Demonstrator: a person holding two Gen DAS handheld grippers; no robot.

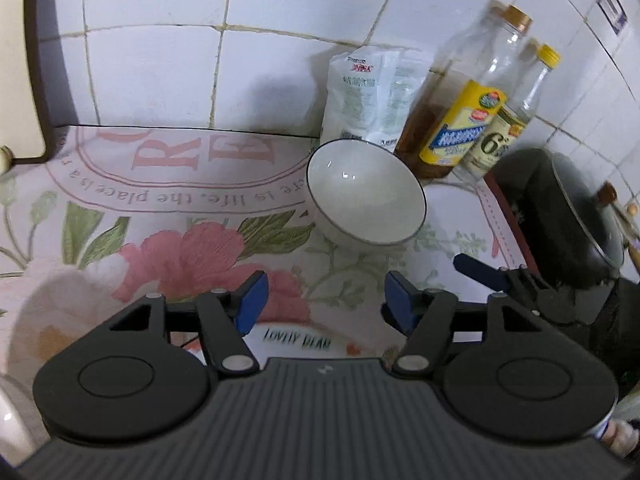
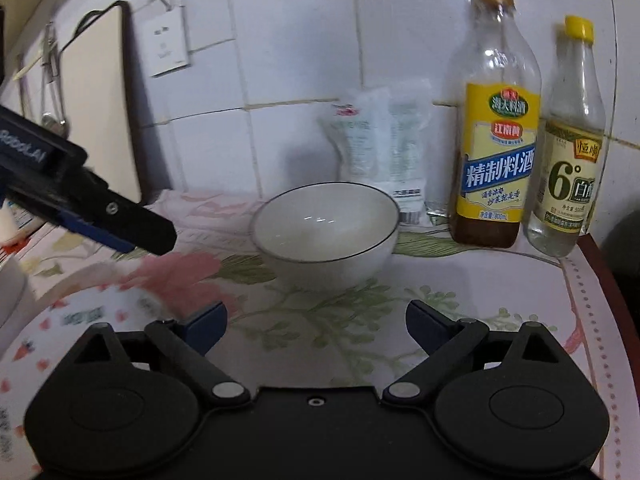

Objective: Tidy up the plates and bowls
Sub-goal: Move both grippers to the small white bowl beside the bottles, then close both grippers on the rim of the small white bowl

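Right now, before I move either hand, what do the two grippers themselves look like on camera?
Both match: the left gripper and right gripper have a black body with two round black discs, black linkage arms with silver pivot pins, and blue pads on the fingers. In the right wrist view, the left one's side carries white lettering. No cables, hands or sleeves show.
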